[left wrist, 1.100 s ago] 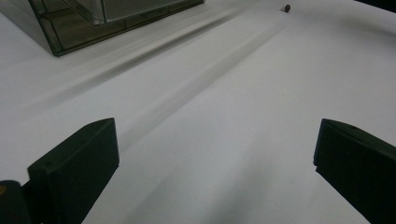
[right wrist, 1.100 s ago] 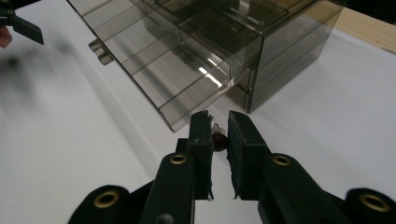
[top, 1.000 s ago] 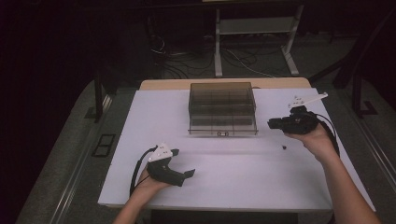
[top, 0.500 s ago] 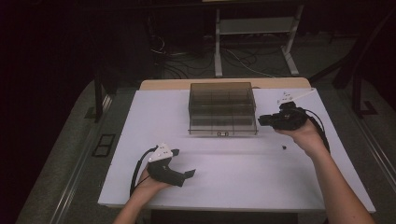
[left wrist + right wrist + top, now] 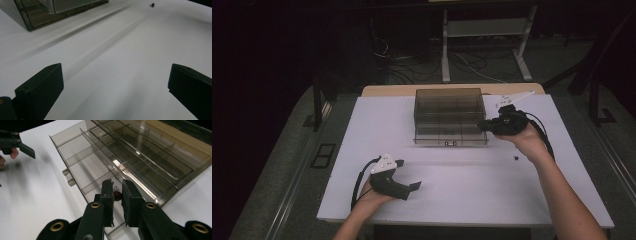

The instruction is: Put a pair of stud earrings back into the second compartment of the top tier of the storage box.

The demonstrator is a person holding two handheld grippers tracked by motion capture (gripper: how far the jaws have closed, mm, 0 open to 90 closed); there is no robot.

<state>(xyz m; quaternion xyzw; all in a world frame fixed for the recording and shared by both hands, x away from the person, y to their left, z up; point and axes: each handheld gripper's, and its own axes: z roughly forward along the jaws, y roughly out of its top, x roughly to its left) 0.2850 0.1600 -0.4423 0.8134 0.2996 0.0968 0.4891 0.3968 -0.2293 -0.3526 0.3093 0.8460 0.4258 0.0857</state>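
A smoky clear compartment box (image 5: 450, 116) stands at the back middle of the white table (image 5: 462, 200). My right gripper (image 5: 484, 125) hovers at the box's front right corner, shut on a small dark reddish bead (image 5: 117, 195). In the right gripper view my right gripper (image 5: 117, 188) holds that bead just above the box's (image 5: 140, 157) divided front compartments. My left gripper (image 5: 412, 187) rests low near the table's front left, wide open with nothing between its jaws; its view shows my left gripper (image 5: 115, 85) over bare table.
A second small dark bead (image 5: 516, 158) lies loose on the table to the right of the box, also seen as a bead (image 5: 152, 4) far off. A small handle (image 5: 67, 176) sticks out of the box's front. A white gripper plate (image 5: 512, 97) juts behind the right hand.
My right gripper has moved left with the bead, from the table's right side to the box's front right corner. The left gripper has stayed put.
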